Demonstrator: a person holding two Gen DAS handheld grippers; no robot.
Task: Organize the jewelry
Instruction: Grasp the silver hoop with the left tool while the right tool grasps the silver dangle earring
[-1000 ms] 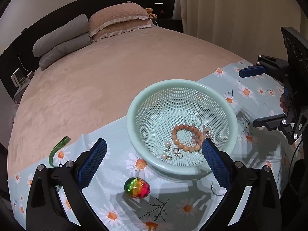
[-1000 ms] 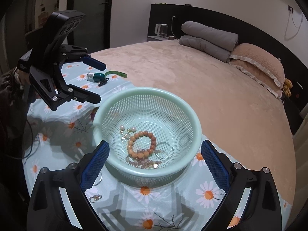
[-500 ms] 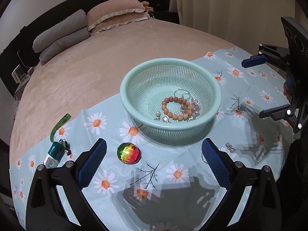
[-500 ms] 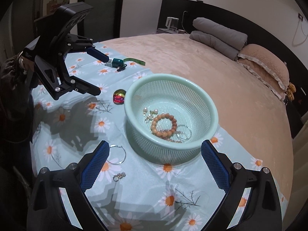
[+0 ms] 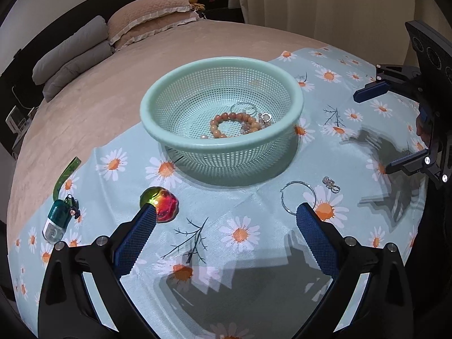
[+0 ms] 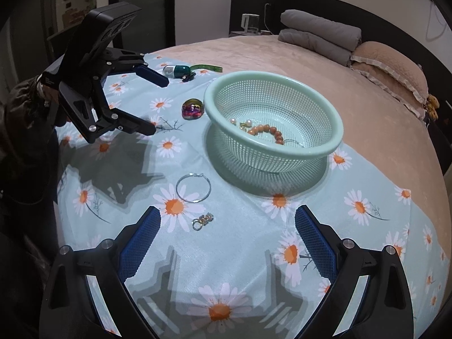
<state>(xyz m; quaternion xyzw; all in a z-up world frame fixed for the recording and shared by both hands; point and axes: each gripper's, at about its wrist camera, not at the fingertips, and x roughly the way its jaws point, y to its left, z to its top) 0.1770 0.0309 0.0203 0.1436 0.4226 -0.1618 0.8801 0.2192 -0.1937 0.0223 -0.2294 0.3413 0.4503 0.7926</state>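
Both hand-held grippers, left (image 5: 226, 220) and right (image 6: 227, 226), are hovering wide apart, carrying nothing. A pickup seems to be coming: one hoop (image 6: 193, 188) and one small ring cluster (image 6: 202, 220) are lying on the daisy cloth (image 6: 254, 268) on the bed, beside the mint basket (image 6: 336, 138) already holding one bead bracelet (image 6: 267, 131).

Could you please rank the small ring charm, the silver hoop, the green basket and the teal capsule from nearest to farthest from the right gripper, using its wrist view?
From the right gripper:
1. Small ring charm, just ahead, left of centre.
2. Silver hoop, beyond it.
3. Green basket, ahead right.
4. Teal capsule, far left.
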